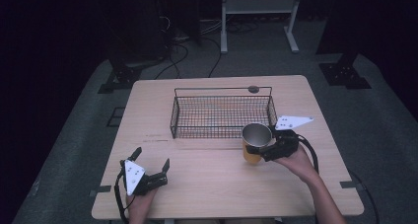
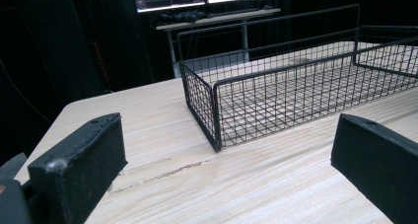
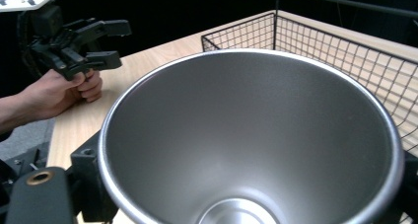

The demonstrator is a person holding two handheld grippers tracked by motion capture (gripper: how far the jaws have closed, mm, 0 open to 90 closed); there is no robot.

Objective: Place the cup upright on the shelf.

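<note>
Right gripper clamps the upright cup near the wire basket's front-right corner, left gripper wide and empty; risk: cup striking the basket rim and slipping.

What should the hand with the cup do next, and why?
Probably lift the cup a little and carry it over the near rim of the wire basket. The right gripper is shut on the cup just in front of the basket, which looks empty. The left gripper rests open, apart from it.
</note>
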